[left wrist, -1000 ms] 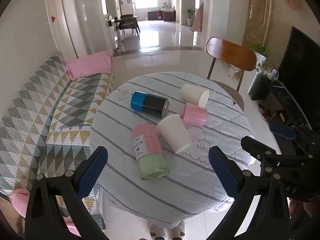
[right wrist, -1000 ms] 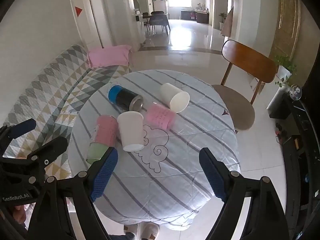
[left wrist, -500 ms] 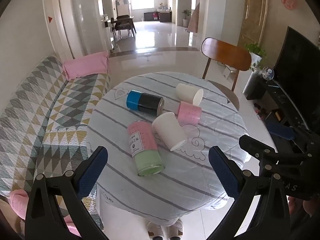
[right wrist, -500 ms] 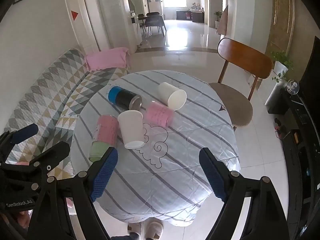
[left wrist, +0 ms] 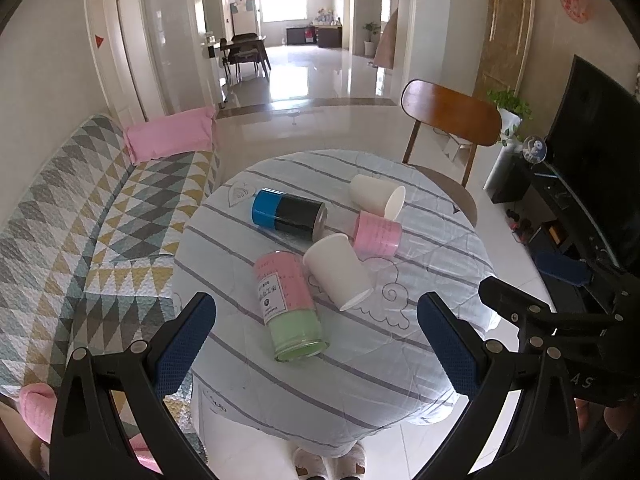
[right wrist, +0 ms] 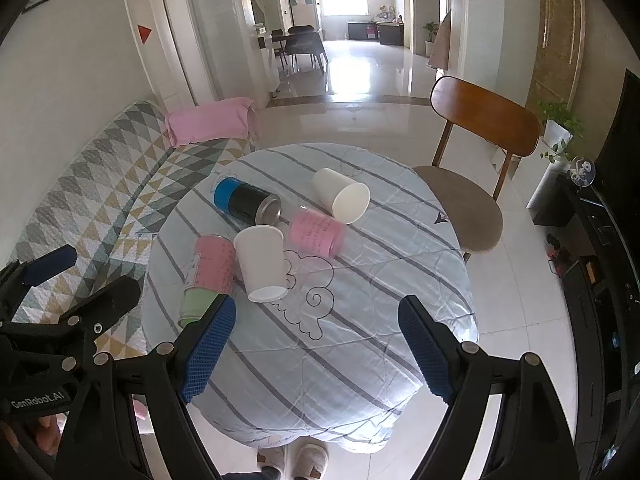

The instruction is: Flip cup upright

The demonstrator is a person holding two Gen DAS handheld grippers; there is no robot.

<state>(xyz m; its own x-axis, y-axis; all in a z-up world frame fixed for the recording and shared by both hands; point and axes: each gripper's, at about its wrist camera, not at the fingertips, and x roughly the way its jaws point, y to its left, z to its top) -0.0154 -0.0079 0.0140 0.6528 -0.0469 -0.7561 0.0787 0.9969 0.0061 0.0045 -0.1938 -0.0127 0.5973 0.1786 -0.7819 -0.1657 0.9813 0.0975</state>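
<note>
On the striped round table (left wrist: 400, 360) at frame centre, the near white cup (left wrist: 338, 270) lies tipped — we hold the left gripper (left wrist: 316, 336) and right gripper (right wrist: 316, 344) low in frame, both wide open, empty.

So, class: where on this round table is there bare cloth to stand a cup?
Bare cloth lies on the table nearside, from the cloud drawing to the edge, and along the chair side. The far-left middle is crowded: white cup, pink cup.
</note>
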